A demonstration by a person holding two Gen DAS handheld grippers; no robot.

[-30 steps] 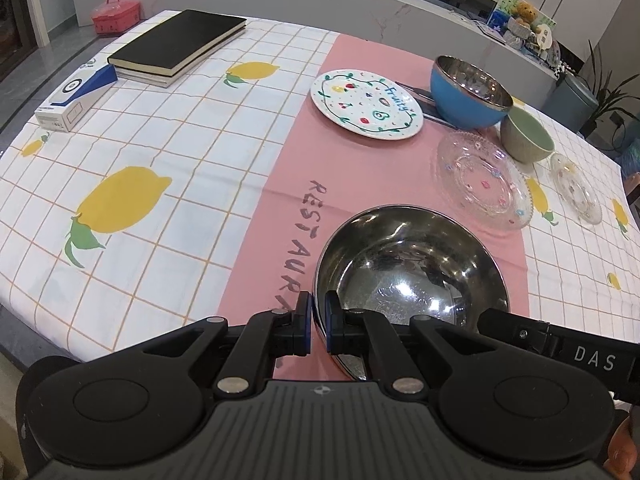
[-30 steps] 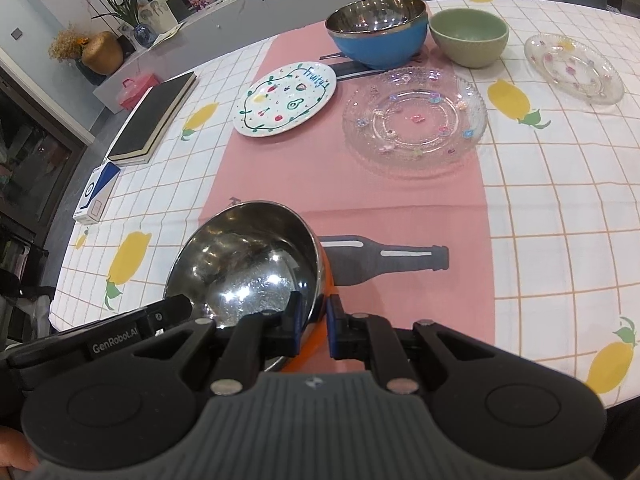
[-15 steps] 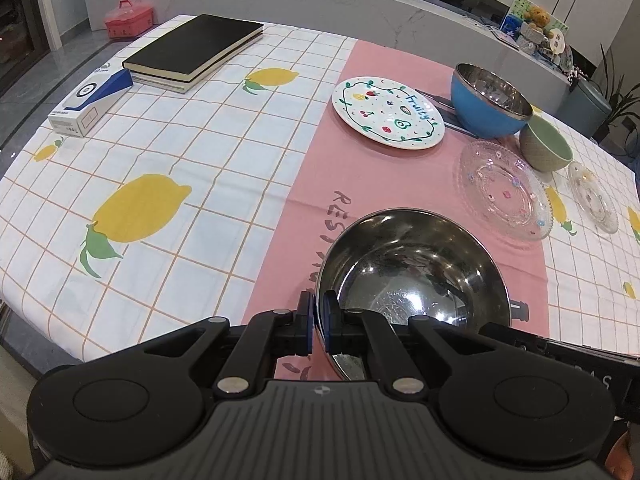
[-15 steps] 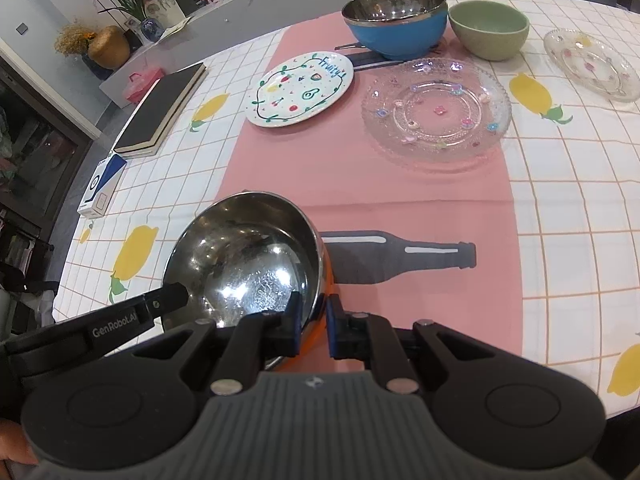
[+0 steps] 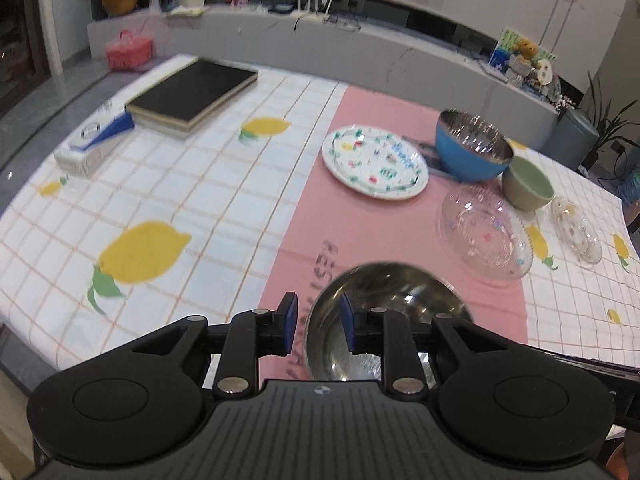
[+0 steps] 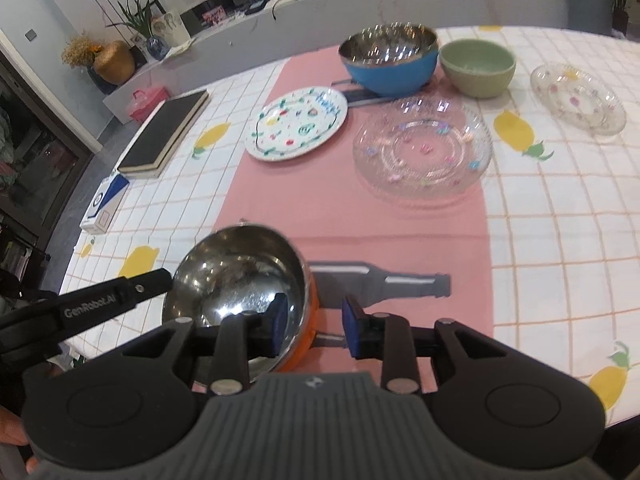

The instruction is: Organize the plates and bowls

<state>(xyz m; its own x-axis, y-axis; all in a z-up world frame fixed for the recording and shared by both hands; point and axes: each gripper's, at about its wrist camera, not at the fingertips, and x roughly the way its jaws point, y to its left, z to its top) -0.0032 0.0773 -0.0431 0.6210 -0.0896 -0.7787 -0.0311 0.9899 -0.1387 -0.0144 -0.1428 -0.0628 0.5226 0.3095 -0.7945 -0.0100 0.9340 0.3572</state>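
A steel bowl with an orange outside (image 6: 240, 276) sits on the pink runner near the table's front edge; it also shows in the left wrist view (image 5: 384, 300). My left gripper (image 5: 316, 326) is open, its fingers astride the bowl's left rim. My right gripper (image 6: 314, 328) is open, its fingers astride the bowl's right rim. Farther back stand a blue steel bowl (image 6: 390, 60), a green bowl (image 6: 478, 66), a painted white plate (image 6: 298, 122), a large glass plate (image 6: 422, 148) and a small glass plate (image 6: 578, 98).
A black book (image 5: 192, 96) and a blue-white box (image 5: 94, 142) lie at the far left of the lemon tablecloth (image 5: 160, 200). A grey counter (image 5: 320, 52) runs behind the table. A bottle print (image 6: 380, 284) marks the runner beside the bowl.
Both grippers have opened and let go of the steel bowl's rim. Both have pulled back a little, and the bowl rests on the runner.
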